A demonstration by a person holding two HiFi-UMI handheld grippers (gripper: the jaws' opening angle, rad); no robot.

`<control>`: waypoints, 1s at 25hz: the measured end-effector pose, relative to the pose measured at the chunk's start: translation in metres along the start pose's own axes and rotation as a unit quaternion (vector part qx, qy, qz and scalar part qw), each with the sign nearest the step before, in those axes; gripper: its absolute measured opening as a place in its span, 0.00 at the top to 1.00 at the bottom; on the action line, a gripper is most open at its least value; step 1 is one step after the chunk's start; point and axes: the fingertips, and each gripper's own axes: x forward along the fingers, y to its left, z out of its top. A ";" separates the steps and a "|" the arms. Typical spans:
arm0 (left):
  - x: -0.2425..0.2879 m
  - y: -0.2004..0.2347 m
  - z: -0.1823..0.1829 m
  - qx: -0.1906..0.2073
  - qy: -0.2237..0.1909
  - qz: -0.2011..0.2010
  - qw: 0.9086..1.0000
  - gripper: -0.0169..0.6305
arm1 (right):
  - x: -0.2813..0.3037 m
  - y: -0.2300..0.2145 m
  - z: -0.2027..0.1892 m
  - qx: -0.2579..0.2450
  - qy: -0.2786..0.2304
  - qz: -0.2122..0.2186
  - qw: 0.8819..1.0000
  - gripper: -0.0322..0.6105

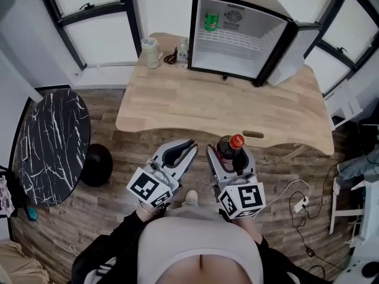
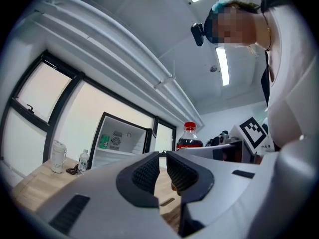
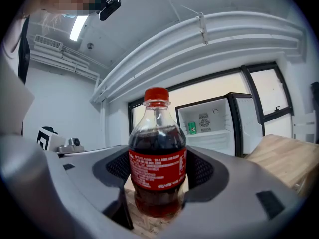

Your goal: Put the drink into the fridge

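Note:
A cola bottle point(image 1: 230, 148) with a red cap and red label stands upright between the jaws of my right gripper point(image 1: 231, 156), which is shut on it just in front of the wooden table's near edge. The right gripper view shows the bottle point(image 3: 157, 168) pinched at its label by both pads. My left gripper point(image 1: 189, 148) hangs beside it, jaws nearly together with nothing between them point(image 2: 163, 157). The small fridge point(image 1: 237, 37) stands open at the table's far side, door swung right, a green can point(image 1: 211, 21) on its upper shelf.
On the wooden table point(image 1: 225, 108), a white jug point(image 1: 151, 52), a small water bottle point(image 1: 183, 52) and a dark tangle point(image 1: 170, 58) sit left of the fridge. A round black marble table point(image 1: 53, 147) and a dark ball point(image 1: 96, 164) are at left. A cable with plug point(image 1: 299, 205) lies on the floor at right.

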 end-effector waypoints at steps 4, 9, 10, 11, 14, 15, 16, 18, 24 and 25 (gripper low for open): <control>0.025 0.010 -0.005 0.003 0.002 0.008 1.000 0.90 | 0.016 -0.023 0.004 -0.001 -0.004 0.006 1.000 0.44; 0.035 0.019 -0.012 -0.002 0.005 0.022 1.000 0.90 | 0.033 -0.035 -0.001 0.005 0.003 0.022 1.000 0.44; 0.035 0.023 -0.011 -0.004 0.004 0.026 1.000 0.90 | 0.034 -0.035 -0.001 0.006 0.004 0.024 1.000 0.44; 0.035 0.026 -0.010 -0.005 0.003 0.029 1.000 0.90 | 0.036 -0.034 -0.001 0.008 0.004 0.026 1.000 0.44; 0.036 0.032 -0.008 -0.004 0.001 0.032 0.999 0.90 | 0.041 -0.034 0.001 0.009 0.001 0.029 1.000 0.44; 0.038 0.033 -0.008 -0.005 0.001 0.031 0.999 0.90 | 0.043 -0.034 0.001 0.009 0.001 0.029 1.000 0.44; 0.039 0.034 -0.008 -0.006 0.001 0.030 1.000 0.90 | 0.045 -0.035 0.000 0.009 0.003 0.029 1.000 0.44; 0.041 0.034 -0.007 -0.006 0.003 0.029 1.000 0.90 | 0.047 -0.036 -0.001 0.013 0.006 0.030 0.999 0.44; 0.047 0.036 -0.006 0.002 0.004 0.031 1.000 0.90 | 0.050 -0.039 0.002 0.022 -0.004 0.040 0.999 0.44; 0.047 0.036 -0.007 0.003 0.006 0.034 0.999 0.90 | 0.049 -0.039 0.001 0.024 -0.004 0.043 0.999 0.44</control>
